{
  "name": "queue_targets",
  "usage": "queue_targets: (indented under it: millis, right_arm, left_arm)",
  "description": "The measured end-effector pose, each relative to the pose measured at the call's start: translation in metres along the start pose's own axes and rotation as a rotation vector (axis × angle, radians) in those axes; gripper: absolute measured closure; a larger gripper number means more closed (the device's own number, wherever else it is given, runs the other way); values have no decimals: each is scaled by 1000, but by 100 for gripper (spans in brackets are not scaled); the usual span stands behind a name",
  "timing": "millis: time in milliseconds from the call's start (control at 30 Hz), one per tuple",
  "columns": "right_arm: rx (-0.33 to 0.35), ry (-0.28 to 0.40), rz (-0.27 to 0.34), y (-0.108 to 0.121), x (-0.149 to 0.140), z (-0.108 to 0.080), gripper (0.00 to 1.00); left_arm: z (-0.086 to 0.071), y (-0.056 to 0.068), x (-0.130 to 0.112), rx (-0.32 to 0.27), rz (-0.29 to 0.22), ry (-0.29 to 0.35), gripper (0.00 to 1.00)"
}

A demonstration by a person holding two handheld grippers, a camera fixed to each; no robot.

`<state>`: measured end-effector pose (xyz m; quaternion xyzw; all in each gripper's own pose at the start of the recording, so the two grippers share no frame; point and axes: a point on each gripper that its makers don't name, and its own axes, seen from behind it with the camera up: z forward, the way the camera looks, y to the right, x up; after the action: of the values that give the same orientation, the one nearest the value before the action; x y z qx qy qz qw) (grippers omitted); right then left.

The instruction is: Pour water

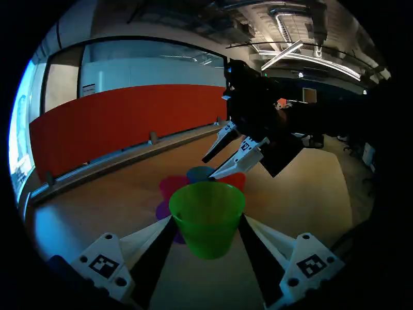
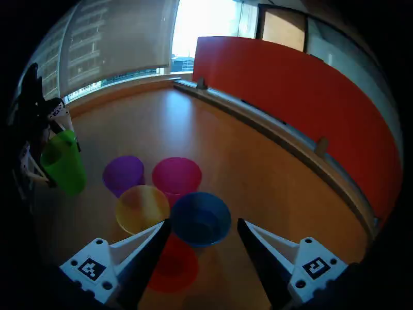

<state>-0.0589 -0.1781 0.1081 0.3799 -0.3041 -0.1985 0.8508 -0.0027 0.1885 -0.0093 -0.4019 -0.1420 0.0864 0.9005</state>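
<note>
My left gripper (image 1: 206, 219) is shut on a green cup (image 1: 207, 217), held upright between its fingers. The same green cup (image 2: 63, 163) hangs tilted at the far left of the right gripper view, in the left gripper (image 2: 44, 155). A blue cup (image 2: 201, 217) stands between the fingers of my right gripper (image 2: 203, 223); a thin gap shows on its right side, so the jaws stand open around it. From the left gripper view, the right gripper (image 1: 210, 168) reaches down to the blue cup (image 1: 199, 173).
On the wooden table (image 2: 248, 160), a purple cup (image 2: 123, 173), a magenta cup (image 2: 176, 175), a yellow cup (image 2: 142, 206) and a red cup (image 2: 175, 263) crowd around the blue one. A red partition (image 2: 310, 98) runs along the table's far edge.
</note>
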Motion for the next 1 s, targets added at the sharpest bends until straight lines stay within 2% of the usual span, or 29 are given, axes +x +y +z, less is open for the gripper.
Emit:
queue_targets:
  millis: [500,1000]
  right_arm:
    - [25,-68,24,-5,-1,12,0]
    - [32,-105,27,-5,-3,22,1]
  left_arm:
    - [0,-4,-3,-1,-7,2,17]
    - [-2,-6,-6,1,-20,5,17]
